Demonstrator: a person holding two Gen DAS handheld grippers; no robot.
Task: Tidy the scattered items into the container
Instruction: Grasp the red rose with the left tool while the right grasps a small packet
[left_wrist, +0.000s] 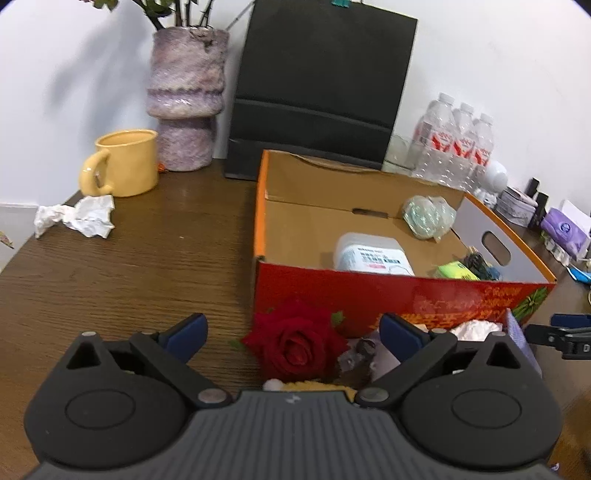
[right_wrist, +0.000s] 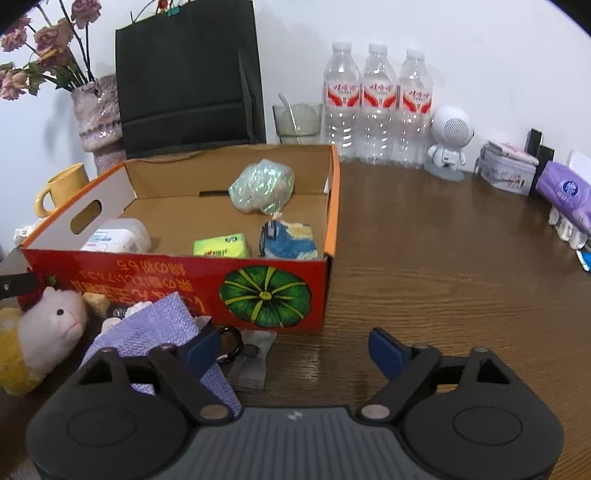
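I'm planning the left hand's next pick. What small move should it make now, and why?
Probably ease the left gripper down and forward around the red rose. Its jaws stand open and empty with the rose lying between them on the table, just outside the box.

Yellow characters run upside down along the cardboard box (right_wrist: 177, 284) front (too blurred to read); water bottle labels (right_wrist: 380, 94) equally illegible.
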